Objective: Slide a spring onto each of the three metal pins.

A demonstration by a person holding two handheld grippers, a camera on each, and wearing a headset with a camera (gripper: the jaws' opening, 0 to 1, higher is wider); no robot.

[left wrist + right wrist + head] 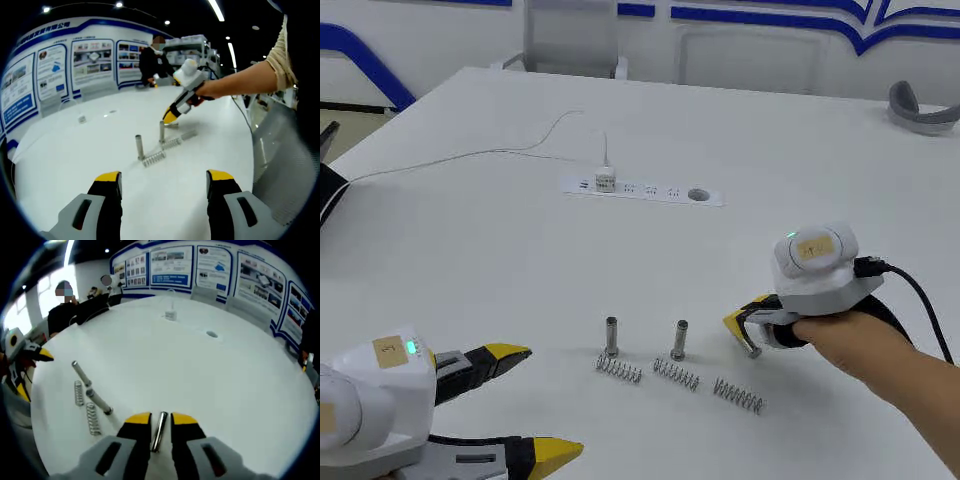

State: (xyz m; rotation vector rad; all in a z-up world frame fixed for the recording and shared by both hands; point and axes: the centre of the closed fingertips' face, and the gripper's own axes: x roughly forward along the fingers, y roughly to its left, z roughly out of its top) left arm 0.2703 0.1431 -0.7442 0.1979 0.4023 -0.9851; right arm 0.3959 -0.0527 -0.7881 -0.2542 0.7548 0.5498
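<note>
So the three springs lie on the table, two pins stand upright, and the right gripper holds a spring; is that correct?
Not quite: the right gripper is shut on a pin, not a spring; the right gripper view shows it. The springs do lie on the table, beside two upright pins.

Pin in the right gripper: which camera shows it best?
Right gripper view: the pin sits close up between the yellow fingers. The head view shows its end below the right gripper; the left gripper view, small and far.
</note>
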